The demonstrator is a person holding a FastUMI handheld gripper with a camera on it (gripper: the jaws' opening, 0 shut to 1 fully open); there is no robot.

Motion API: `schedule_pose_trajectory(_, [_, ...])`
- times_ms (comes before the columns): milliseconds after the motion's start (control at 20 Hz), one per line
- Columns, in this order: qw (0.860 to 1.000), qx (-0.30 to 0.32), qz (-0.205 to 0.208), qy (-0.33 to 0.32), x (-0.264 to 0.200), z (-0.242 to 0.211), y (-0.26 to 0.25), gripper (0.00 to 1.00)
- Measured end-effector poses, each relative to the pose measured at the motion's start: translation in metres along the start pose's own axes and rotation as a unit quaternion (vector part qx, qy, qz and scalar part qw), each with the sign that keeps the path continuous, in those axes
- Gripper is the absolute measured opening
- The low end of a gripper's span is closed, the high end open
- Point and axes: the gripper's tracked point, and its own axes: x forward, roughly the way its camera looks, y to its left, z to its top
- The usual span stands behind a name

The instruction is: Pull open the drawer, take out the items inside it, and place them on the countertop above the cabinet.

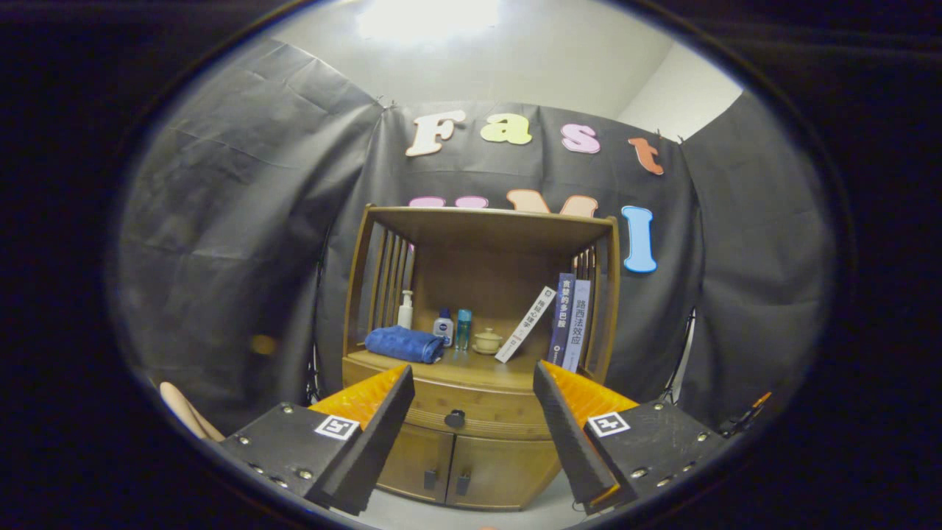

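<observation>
Hand-held gripper (475,412) is seen spread wide and empty, its two fingers framing the drawer (471,412) of a small wooden cabinet (478,353) that stands well ahead of them against the booth's dark cloth. The drawer is seen closed, its dark knob (455,419) lying between the fingers but still beyond their tips, above two lower doors (456,464). What is kept inside the drawer cannot be told while it is closed. The countertop (471,366) above the drawer is already partly taken up: a folded blue towel (405,344) is laid at the left, a pump bottle (405,310), two small bottles (452,327) and a lidded cup (487,341) are set behind it, and books (563,324) are leaned at the right.

The opening of the drawer is judged to be the step in hand, and it is not yet begun. For a clean pull, the gripper is best brought straight in, level with the knob and centred on it, and closed only once the knob is fully between the pads. A straight, steady draw outward is advised, so that the drawer is not skewed and the light cabinet is not dragged. Bare wood near the countertop's front middle is judged the likeliest landing place.
</observation>
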Motion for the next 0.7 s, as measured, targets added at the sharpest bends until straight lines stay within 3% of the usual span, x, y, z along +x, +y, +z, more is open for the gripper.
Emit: schedule_pose_trajectory(700, [1.000,0.007,-0.010,0.012,0.002,-0.012,-0.004,0.97])
